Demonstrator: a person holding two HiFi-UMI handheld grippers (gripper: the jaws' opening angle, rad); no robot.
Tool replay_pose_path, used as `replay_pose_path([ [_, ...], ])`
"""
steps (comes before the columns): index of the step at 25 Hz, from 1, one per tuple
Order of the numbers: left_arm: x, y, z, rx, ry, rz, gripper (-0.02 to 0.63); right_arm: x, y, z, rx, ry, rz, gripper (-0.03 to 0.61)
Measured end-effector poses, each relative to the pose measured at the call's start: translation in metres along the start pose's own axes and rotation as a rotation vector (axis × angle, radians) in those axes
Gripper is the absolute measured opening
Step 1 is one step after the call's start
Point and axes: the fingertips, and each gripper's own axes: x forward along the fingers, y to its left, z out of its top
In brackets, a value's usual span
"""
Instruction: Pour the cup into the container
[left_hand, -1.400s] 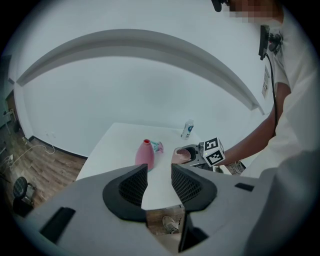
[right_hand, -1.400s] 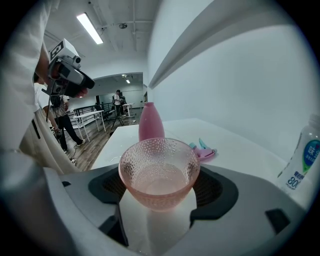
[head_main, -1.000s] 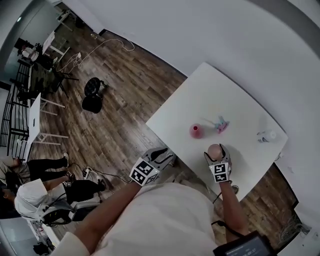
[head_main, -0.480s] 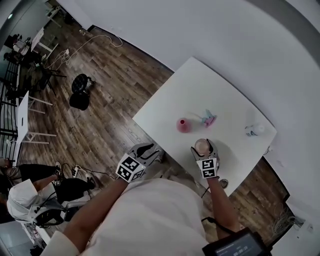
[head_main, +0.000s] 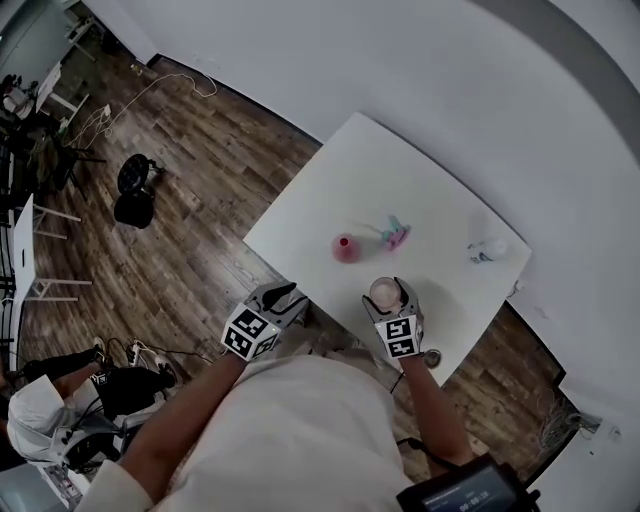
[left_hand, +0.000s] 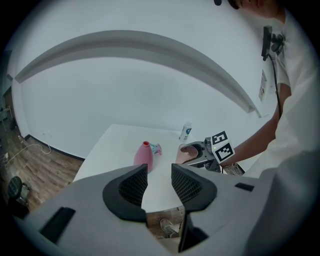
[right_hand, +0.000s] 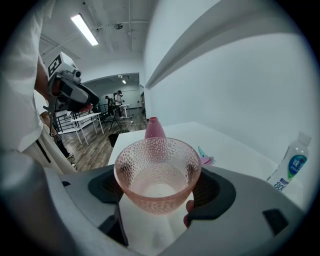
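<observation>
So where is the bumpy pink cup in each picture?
Head view: pink cup, lower middle, right of the pink vase.
Left gripper view: cup right of middle.
Right gripper view: cup centre, between the jaws.
Shared landmark: the pink vase.

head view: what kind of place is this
Likely an open office or lab workspace: wood-plank floor, a white table by a plain wall, and white desks with a black stool farther off.

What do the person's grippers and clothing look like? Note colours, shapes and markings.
The left gripper and right gripper are bulky grey shells with black fingers, grid-textured on the left one. Each carries a white cube of black square markers. The person wears a white short-sleeved shirt.
</observation>
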Motion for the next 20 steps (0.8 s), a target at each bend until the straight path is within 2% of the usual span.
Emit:
replay_pose_path([
  [8, 0.003, 0.011, 0.016, 0.006, -0.03, -0.045, 0.141, -0.018, 0.001, 0.022, 0.02, 0.038, -0.031, 0.374],
  [13, -0.012, 0.023, 0.017, -0.002, -0.067, -0.064, 0.141, -0.027, 0.025, 0.039, 0.029, 0.051, -0.048, 0.374],
  [20, 0.0, 0.039, 0.043, 0.018, -0.101, -0.088, 0.141, -0.022, 0.021, 0.062, 0.026, 0.061, -0.071, 0.373],
])
